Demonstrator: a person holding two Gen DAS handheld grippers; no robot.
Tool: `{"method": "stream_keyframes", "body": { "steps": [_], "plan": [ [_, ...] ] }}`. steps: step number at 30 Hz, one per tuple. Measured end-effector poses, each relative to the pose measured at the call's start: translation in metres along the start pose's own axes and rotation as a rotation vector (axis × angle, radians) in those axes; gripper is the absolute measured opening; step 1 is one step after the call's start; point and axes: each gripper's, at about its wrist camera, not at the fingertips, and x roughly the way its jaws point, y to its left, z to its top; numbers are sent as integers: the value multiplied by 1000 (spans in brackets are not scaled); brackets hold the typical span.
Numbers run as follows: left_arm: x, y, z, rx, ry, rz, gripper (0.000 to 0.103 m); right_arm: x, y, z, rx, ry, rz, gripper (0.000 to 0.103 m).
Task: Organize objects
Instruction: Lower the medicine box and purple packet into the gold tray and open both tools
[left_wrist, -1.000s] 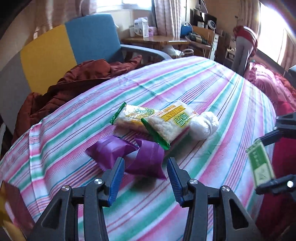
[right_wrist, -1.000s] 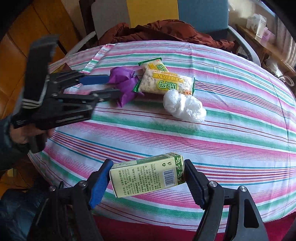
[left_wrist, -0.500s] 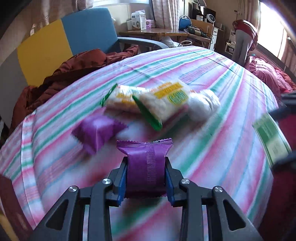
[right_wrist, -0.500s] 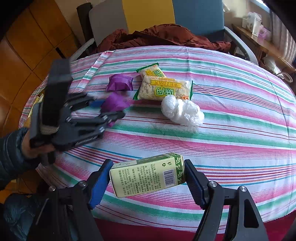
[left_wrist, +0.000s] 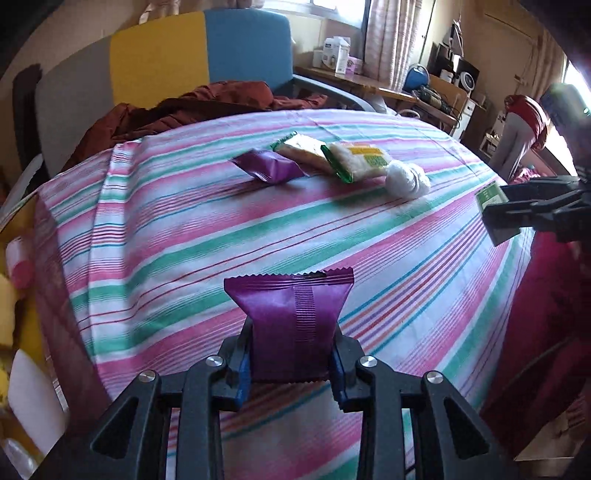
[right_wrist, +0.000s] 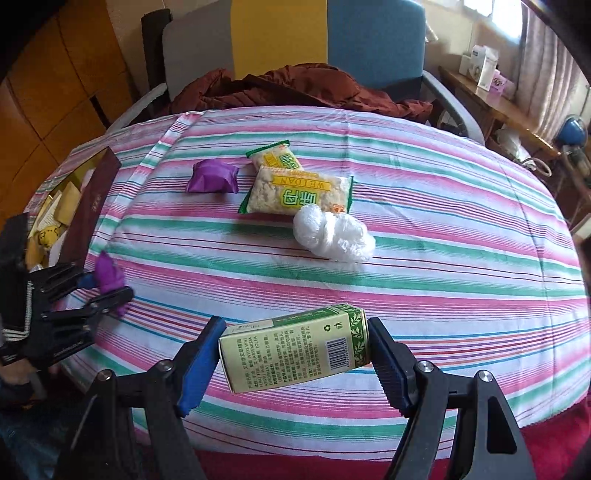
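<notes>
So the left tongs (left_wrist: 291, 363) are clamped tight on a purple snack packet (left_wrist: 291, 325), squeezing its lower half while the crimped top edge sticks up, near the bottom centre of the left wrist view. In the right wrist view that same packet shows at the left edge, held just off the striped tabletop (right_wrist: 443, 288).

The right tongs (right_wrist: 293, 360) hold a green carton (right_wrist: 295, 350) lengthwise between the blue pads, barcode side facing the camera, at the bottom centre of that frame, hanging over the near edge of the tabletop.

Still lying on the tabletop, upper middle of the right wrist frame: a second purple packet (right_wrist: 212, 176), a small yellow-and-green snack pack (right_wrist: 275, 158) touching a bigger rice-cracker bag (right_wrist: 299, 195), and a scrunched white plastic bag (right_wrist: 334, 236) touching that bag's corner. The second purple packet sits just beside the small pack.

At the left edge there's a dark red box (right_wrist: 92, 206) with yellow stuff inside. A brown jacket (right_wrist: 295, 88) is draped over the chair (right_wrist: 369, 37) at the top.
</notes>
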Motion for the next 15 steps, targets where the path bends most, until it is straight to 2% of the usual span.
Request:
{"method": "stream_keyframes", "body": {
  "steps": [7,12,15],
  "plan": [
    [-57,16,-4,-62,-104,4,33,2,-3,0,30,15,-51,77],
    [-91,44,-8,-139,-165,30,33,3,0,1,41,43,-112,77],
    [-110,68,-12,-199,-202,67,33,-6,17,8,40,17,-60,77]
  ]
}}
